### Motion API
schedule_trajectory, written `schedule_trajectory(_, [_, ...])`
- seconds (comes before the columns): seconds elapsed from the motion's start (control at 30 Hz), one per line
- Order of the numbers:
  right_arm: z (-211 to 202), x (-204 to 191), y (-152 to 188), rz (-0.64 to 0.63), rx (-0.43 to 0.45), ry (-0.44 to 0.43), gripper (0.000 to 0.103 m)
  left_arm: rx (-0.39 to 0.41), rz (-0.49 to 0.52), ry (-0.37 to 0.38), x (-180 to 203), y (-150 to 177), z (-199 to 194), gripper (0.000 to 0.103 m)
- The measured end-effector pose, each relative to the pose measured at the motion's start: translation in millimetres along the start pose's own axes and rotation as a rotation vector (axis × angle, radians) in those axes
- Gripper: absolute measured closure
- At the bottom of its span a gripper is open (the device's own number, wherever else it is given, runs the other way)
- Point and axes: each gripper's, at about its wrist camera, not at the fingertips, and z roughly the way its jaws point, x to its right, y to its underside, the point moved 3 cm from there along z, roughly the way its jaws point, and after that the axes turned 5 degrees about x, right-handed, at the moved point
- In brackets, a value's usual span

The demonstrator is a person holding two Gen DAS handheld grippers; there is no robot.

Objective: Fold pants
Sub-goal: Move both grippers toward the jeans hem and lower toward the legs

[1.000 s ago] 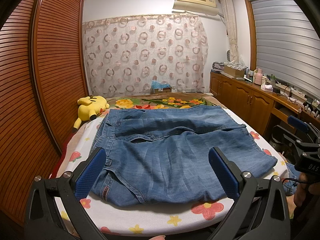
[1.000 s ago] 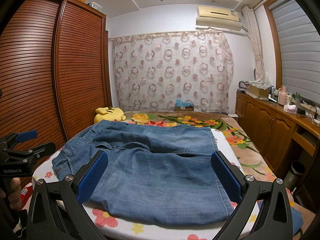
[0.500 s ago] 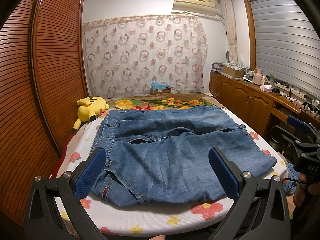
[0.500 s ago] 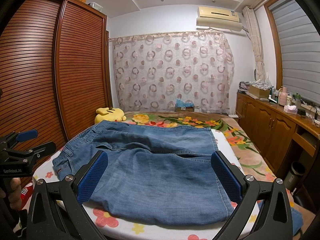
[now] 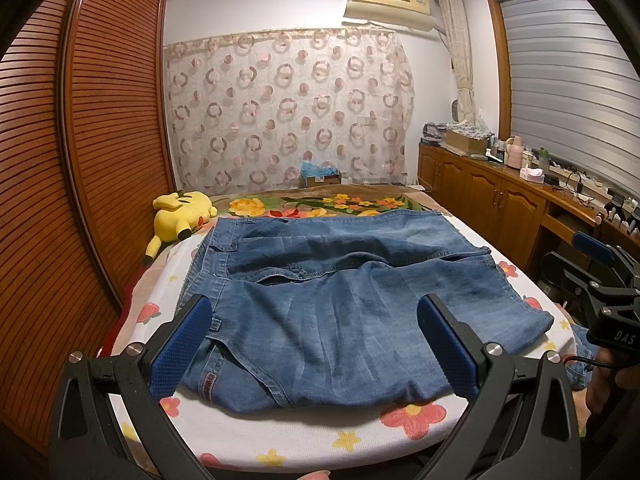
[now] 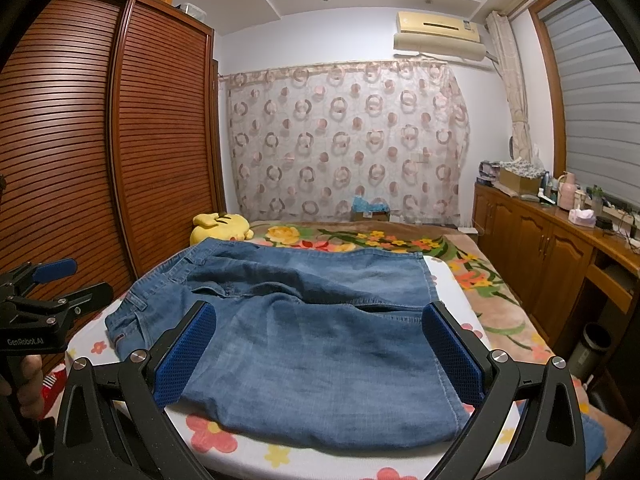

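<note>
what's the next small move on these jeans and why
Probably lower the left gripper onto the near waistband corner of the jeans and shut it. Both grippers are open and hold nothing, and the jeans lie spread on the board with one leg over the other.

One pair of jeans (image 5: 340,300) on the bed (image 5: 360,436); one bed; one yellow plush (image 5: 180,212) at its far left corner; two grippers counted, left (image 5: 316,354) and right (image 6: 320,354), each with two blue pads (image 5: 180,348), four pads in all, both pairs spread wide with nothing between; one air conditioner (image 5: 388,2) on the wall; one patterned curtain (image 5: 288,108) across the far wall, plus one tied-back drape (image 5: 460,52) by the window; one blind (image 5: 568,76); one box (image 5: 320,174) with blue contents at the curtain's foot; one wooden counter (image 5: 480,192); items on it too small and crowded to count; wardrobe doors: at least two (image 6: 160,140).
</note>
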Motion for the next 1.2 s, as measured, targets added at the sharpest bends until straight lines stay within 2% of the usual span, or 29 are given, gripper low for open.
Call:
schedule_trajectory(0.4, [7.0,-0.1,1.5,0.002,-0.034,0.001,0.0,-0.043,0.0,-0.014,-7.7,14.3,20.0,0.001])
schedule_trajectory(1.2, [22.5,14.3,4.3,0.006,-0.153,0.006,0.002,-0.151,-0.026,0.019,-33.8,51.3,50.8,0.001])
